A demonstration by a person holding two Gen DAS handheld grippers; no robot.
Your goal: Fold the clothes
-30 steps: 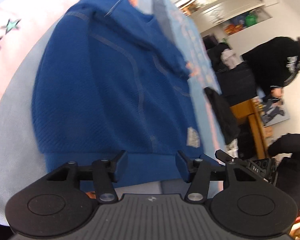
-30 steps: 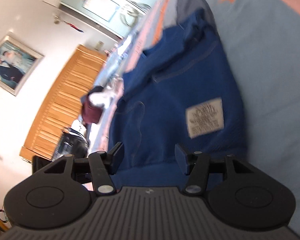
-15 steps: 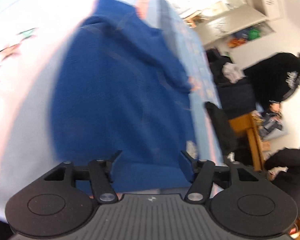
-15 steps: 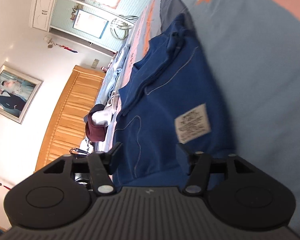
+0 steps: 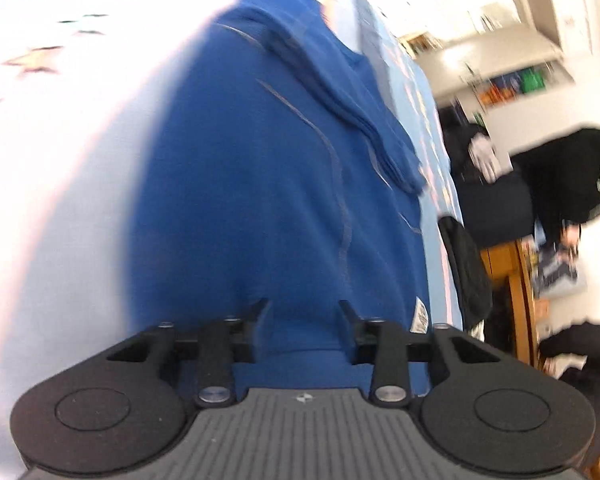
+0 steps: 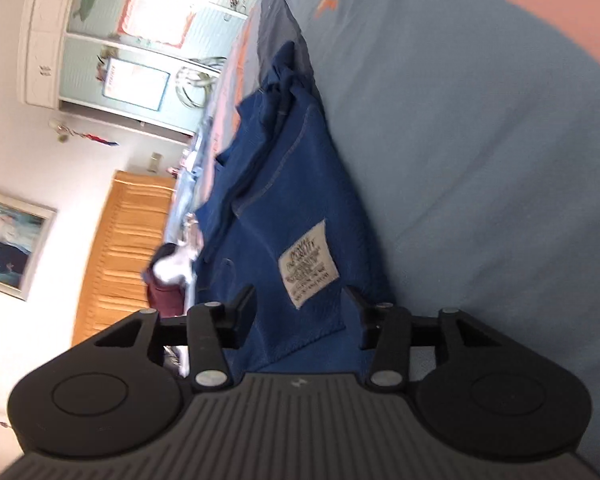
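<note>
— Since a second ago we have both dropped lower toward the blue sweatshirt (image 5: 260,184): its hem band, which lay ahead of our left gripper (image 5: 303,312), now sits right between the fingers, and the cloth fills more of that view.

— And on our right gripper (image 6: 300,300) the sweatshirt's sewn patch (image 6: 308,266) has drawn in close, just beyond the fingertips, where earlier it sat well ahead.

— How do our jaws stand?

— Both pairs are spread wide. Our left straddles the hem with nothing pinched; our right frames the corner of the hem near the patch, also gripping nothing. Whether the tips touch the fabric we cannot tell.

— Where is the sweatshirt itself?

— Spread flat on the light blue bedspread (image 6: 480,160), hem nearest us, hood (image 5: 340,92) at the far end. Beyond the sweatshirt's left side we see a wooden headboard (image 6: 128,248); off its right side a person in black (image 5: 568,176) bends over, blurred.
</note>
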